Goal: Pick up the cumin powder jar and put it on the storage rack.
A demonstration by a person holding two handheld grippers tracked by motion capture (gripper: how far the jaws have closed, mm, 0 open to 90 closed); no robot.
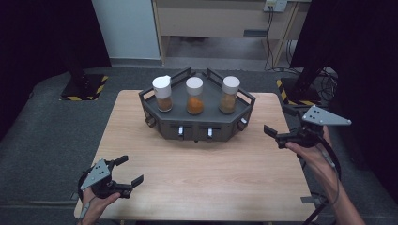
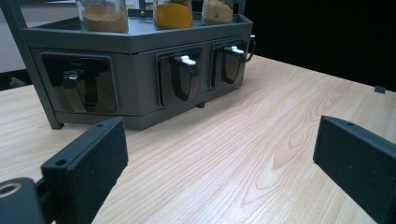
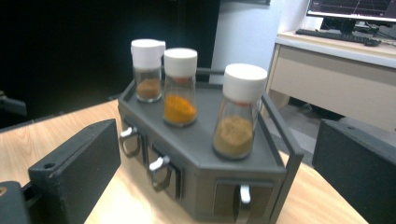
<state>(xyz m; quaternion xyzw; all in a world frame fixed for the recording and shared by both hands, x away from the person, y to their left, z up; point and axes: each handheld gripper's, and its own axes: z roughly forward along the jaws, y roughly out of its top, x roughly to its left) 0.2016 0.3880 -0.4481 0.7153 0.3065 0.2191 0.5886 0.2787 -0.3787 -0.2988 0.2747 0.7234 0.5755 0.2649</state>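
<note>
Light wood bench (image 1: 202,178) w/ one dark grey rack (image 1: 197,123) sitting toward the far middle. I count 3 glass jars on its top deck, each w/ a white cap: left jar (image 1: 163,94) holds brown powder, middle jar (image 1: 194,96) bright orange, right jar (image 1: 229,95) tan. All 3 stand upright, apart from each other, in a shallow arc. Rack front has small drawers w/ handles; in the high view I make out 2 white-tipped handles at the centre plus a round knob at each front corner. In the left gripper view I see 3 drawer fronts (image 2: 180,77), one dark handle and 2 white-tipped.

I've got 2 grippers, both off the rack and holding nothing. Left gripper (image 1: 126,171) sits low near the front-left corner of the bench, jaws spread wide, pointed toward the rack; in its own view the jaws frame bare wood, w/ the rack well ahead. Right gripper (image 1: 278,119) hovers at the right edge of the bench, just beside the rack's right end but not touching, jaws also wide apart. In the right gripper view the tan jar (image 3: 238,112) is nearest, then the orange one (image 3: 180,87), then the brown one (image 3: 148,71) farthest back; all lie between the 2 jaws in frame but ahead of them, no contact.

Beyond the bench: grey floor, a pale desk (image 1: 220,18).
</note>
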